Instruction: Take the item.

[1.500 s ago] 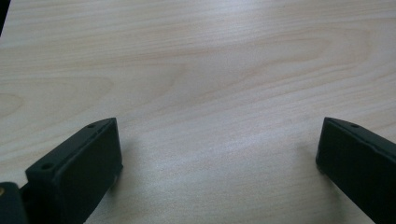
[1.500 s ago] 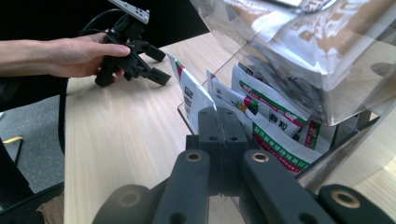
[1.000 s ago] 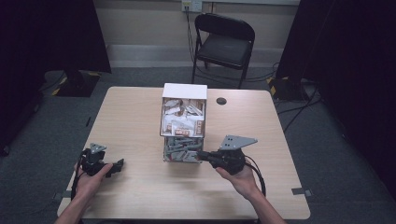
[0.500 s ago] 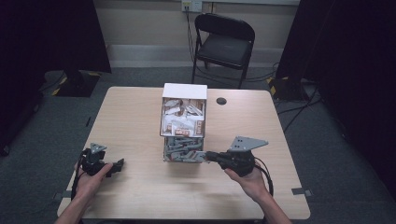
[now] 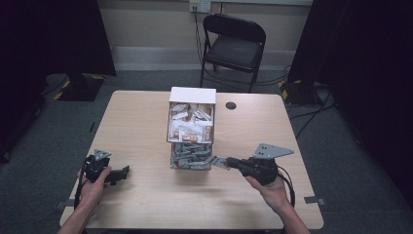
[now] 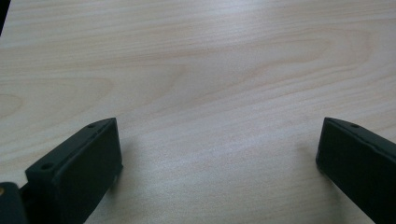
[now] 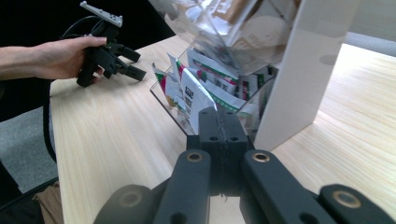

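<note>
Table (image 5: 146,122): light wood; a clear two-tier dispenser (image 5: 192,127) was stood at mid-table, white back panel on far side.
Dispenser, upper tier: brown/white packets were stacked inside.
Dispenser, lower tier: green/white sachets (image 5: 191,155) were held in an open tray facing the near side.
Right gripper (image 5: 228,163): was held at right-near of the table, jaws pointed left toward the lower tier's right-hand corner.
Right gripper, state: jaws were seen pressed together on one sachet (image 7: 198,100); in the high view the same sachet was seen as a pale slip just beside the tray, part-way out.
Sachet, axis: its long side was laid roughly in line w/ the jaws, running left-to-right from tray to gripper.
Key relation: tray lay left of the right gripper, so the pull was judged to run rightward & slightly near, clear of the tray wall.
Left gripper (image 5: 117,174): was rested low at left-near, well apart from the dispenser; jaws were spread wide over bare wood, nothing betw. them.
Nearer hand: right, by far.
Risk (judged): neighbouring sachets could be dragged out w/ the gripped one.
</note>
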A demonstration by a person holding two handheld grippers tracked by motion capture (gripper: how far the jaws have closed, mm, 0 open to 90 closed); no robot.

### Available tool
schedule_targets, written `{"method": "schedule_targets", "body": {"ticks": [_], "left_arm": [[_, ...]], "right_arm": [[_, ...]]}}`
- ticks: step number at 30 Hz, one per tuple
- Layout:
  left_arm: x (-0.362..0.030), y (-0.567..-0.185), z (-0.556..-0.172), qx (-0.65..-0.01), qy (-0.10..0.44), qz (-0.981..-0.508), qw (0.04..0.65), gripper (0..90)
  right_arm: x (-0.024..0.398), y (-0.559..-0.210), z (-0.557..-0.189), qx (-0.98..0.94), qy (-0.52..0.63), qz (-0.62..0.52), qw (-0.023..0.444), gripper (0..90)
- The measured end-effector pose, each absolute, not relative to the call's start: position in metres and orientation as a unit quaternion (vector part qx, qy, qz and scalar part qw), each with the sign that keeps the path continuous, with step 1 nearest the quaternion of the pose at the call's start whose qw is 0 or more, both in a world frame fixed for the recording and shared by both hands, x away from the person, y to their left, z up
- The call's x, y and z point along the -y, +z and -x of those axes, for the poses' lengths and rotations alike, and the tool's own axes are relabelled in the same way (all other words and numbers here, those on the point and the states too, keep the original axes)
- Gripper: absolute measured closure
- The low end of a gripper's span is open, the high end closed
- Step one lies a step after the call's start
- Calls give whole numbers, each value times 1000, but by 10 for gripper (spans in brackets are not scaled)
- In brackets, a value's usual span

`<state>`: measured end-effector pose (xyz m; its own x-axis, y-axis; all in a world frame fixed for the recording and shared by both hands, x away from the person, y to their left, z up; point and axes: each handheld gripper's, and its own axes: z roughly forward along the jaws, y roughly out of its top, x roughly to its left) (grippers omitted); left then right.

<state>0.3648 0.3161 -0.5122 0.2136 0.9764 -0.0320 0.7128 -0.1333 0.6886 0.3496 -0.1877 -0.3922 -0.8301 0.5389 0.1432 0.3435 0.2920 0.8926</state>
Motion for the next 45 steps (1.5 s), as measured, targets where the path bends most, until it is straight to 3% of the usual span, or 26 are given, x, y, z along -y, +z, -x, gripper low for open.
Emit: {"method": "schedule_targets", "body": {"ticks": [23, 45], "left_arm": [[-316, -512, -365, -587, 221, -719, 298, 0], [-316, -512, -365, -587, 221, -720, 298, 0]], "right_arm": [[207, -387, -363, -784, 528, -307, 111, 900], [213, -392, -402, -785, 500, -340, 131, 900]]}}
